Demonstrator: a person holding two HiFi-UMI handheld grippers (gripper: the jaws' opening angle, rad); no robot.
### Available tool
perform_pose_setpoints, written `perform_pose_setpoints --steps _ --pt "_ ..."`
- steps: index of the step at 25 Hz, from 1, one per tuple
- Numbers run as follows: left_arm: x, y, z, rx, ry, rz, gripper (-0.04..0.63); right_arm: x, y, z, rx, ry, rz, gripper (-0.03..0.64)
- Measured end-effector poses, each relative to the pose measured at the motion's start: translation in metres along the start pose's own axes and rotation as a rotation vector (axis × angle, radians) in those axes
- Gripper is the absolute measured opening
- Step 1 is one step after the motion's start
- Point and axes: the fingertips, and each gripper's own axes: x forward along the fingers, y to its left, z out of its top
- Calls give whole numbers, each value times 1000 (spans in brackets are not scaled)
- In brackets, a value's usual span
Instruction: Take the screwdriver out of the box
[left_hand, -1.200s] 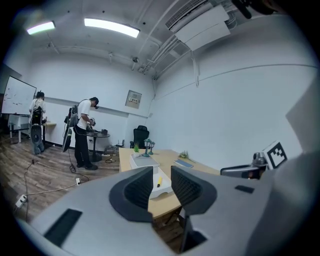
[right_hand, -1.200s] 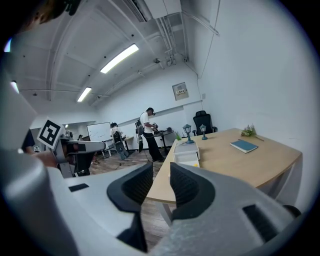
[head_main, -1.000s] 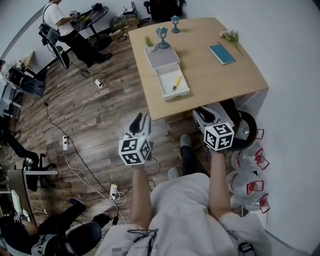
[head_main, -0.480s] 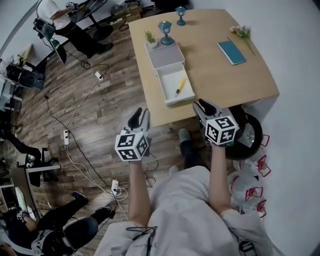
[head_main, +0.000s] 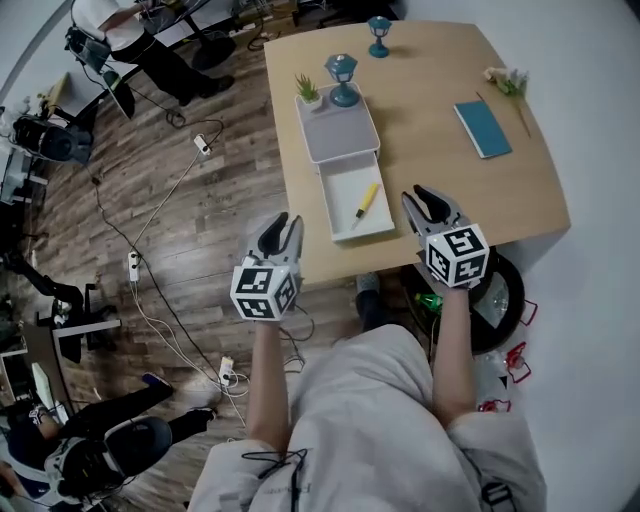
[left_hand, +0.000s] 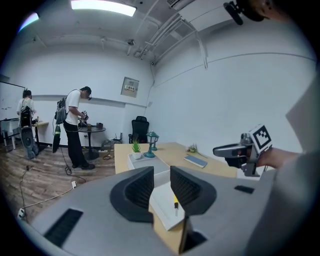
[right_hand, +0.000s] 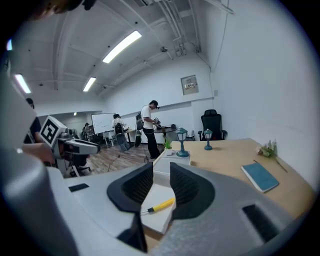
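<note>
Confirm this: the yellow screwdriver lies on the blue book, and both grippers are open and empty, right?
No. The head view shows the yellow screwdriver lying in the open white box, not on the blue book. The left gripper and right gripper are indeed open and empty.

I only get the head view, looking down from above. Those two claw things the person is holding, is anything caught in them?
Observer: No. The left gripper view shows the left gripper with its jaws apart, having just closed a little, and nothing between them.
Operator: And the other one?
Observer: The right gripper is open and empty too. The screwdriver lies beyond its jaws in the white box, untouched.
Operator: What's further off in the room? My picture cuts off.
Observer: A whiteboard at the far end, with people standing by it.
</note>
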Motion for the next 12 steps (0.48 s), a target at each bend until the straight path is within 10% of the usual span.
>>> perform_pose_setpoints --steps 12 --pt "36 19 -33 -84 88 83 97 52 -36 -52 -432 272 260 107"
